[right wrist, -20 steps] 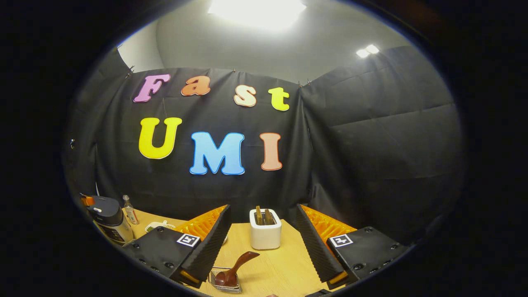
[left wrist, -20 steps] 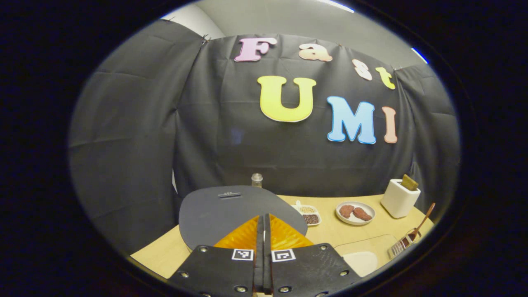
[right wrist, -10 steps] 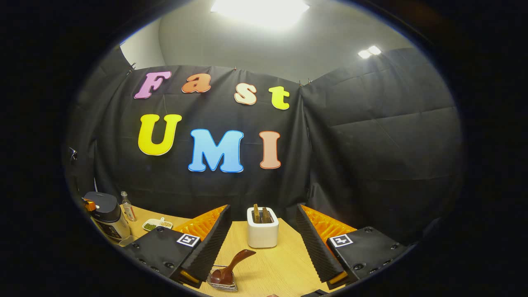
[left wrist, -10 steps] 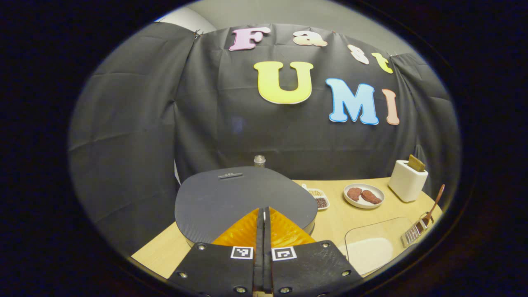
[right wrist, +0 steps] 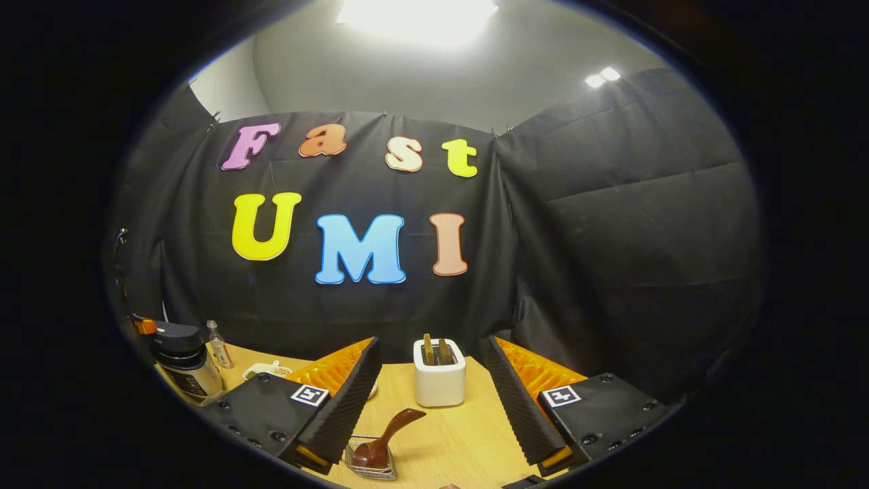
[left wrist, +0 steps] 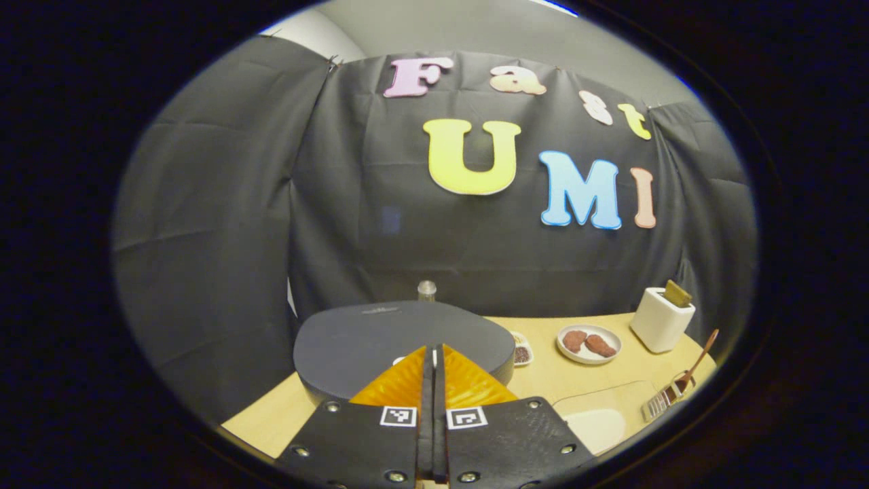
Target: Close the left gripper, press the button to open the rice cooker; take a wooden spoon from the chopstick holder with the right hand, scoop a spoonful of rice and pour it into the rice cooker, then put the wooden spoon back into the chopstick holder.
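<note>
The left gripper (left wrist: 432, 353), fingers pressed together, sits at the dark, apparently lifting rice cooker (left wrist: 380, 343) lid; the right gripper (right wrist: 431, 380), fingers spread, faces the wooden spoon (right wrist: 383, 441).

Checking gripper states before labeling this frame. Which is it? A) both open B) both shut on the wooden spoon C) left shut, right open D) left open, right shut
C: the left gripper has its fingers pressed together over the rice cooker lid, while the right gripper is spread wide, holding nothing, above the wooden spoon.
</note>
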The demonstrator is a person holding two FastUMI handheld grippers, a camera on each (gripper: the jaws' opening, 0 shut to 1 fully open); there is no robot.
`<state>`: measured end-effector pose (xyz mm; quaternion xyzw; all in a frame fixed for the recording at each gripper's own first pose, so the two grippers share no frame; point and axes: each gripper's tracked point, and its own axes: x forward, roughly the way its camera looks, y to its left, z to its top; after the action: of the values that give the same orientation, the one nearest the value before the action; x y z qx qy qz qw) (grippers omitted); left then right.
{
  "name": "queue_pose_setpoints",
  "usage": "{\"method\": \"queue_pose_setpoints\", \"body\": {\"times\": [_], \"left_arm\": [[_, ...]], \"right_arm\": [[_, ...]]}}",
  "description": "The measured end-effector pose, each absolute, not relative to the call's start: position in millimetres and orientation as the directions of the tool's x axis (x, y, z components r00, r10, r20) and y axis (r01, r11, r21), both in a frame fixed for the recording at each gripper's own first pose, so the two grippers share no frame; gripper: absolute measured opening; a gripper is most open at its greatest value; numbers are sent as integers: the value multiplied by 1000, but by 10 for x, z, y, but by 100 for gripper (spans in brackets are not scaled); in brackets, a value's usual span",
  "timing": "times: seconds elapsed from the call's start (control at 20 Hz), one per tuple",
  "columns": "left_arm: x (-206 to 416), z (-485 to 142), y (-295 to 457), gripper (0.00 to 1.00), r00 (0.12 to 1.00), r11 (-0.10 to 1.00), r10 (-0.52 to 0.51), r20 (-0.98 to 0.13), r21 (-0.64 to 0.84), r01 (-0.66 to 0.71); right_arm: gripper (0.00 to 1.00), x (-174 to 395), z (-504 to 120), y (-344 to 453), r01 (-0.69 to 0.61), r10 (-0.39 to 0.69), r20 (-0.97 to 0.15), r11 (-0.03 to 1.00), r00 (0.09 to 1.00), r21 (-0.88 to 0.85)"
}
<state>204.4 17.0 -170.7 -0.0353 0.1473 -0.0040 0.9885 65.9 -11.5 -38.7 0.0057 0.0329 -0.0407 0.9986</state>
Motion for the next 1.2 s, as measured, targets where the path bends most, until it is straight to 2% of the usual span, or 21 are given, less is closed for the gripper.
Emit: {"method": "queue_pose_setpoints", "body": {"times": [0.25,0.5,0.55,0.75,0.8,0.95,1.05,1.1,1.2], "left_arm": [[2020,-932,393,2,986,993,53,-156,-96,-69],[1693,-258,423,1,996,993,82,-32,-86,-84],[1628,-162,441,9,996,994,85,-16,-74,-86],[1300,168,492,79,991,993,121,50,-18,-120],[1220,214,490,82,991,992,124,54,-16,-124],[985,266,520,82,989,990,138,53,-28,-137],[867,272,579,82,988,989,151,44,-16,-150],[799,275,614,82,987,987,158,40,-8,-158],[700,276,669,82,985,985,170,39,2,-170]], "right_arm": [[98,707,-487,-85,44,-41,-87,998,995,34],[98,801,-683,5,-19,25,-136,999,990,44],[97,829,-721,24,-30,37,-148,998,988,51],[97,930,-982,124,-67,82,-208,995,975,78],[97,955,-1054,137,-73,90,-223,994,971,87],[98,1021,-1284,227,-95,126,-278,988,952,124],[93,1068,-1449,280,-112,155,-320,982,935,151],[97,1075,-1557,314,-117,169,-343,979,924,167],[98,1089,-1774,361,-116,193,-404,971,894,208]]}}
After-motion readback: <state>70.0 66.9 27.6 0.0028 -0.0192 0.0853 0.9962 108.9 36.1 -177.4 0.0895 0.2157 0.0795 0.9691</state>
